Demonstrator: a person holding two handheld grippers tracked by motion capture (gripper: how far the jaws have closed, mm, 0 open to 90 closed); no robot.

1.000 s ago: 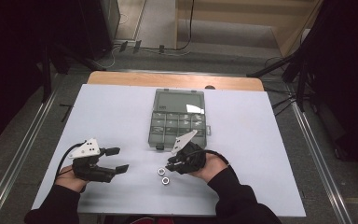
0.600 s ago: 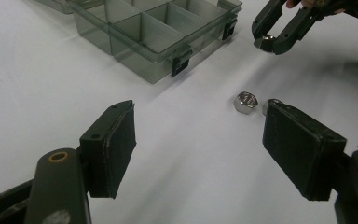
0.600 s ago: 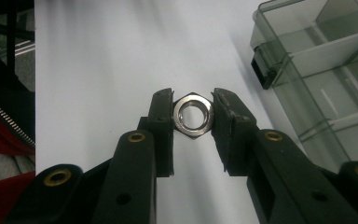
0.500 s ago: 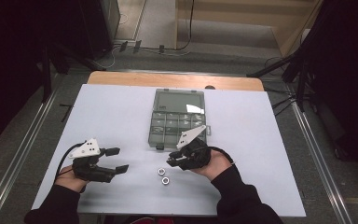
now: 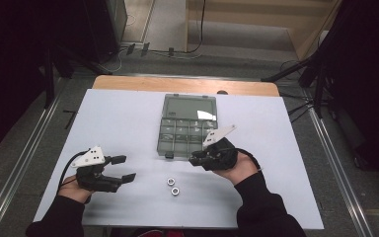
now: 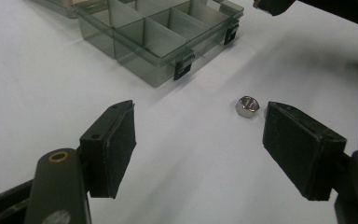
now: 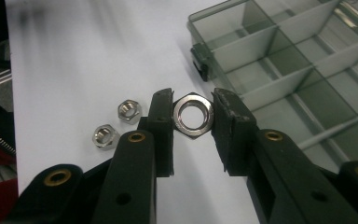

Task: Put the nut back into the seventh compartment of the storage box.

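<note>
Gripping a large hex nut edge-on between its two black pads, our right gripper hung a little above the white table, its jaws pressed on opposite flats of the nut so that the bore faced the camera. In the high view that gripper sat at about five o'clock from the table's middle, just off the near edge of the grey compartment box, whose lid lay open toward twelve o'clock. In the right gripper view the box spread out at two o'clock from the held nut, its dividers and one dark latch plain to see.

Two smaller nuts lay on the table at seven o'clock from our right gripper in the high view, close together but whether touching we could not tell. In the right gripper view they lay at nine o'clock from the held nut, one a shade farther off than the other.

Our left gripper rested at about eight o'clock from the table's middle, well apart from the box, with its jaws spread wide and nothing between them. In the left gripper view one nut lay on the bare surface just beside the inner tip of the jaw on the picture's right, not touched by it, and the box stood at twelve o'clock beyond.
</note>
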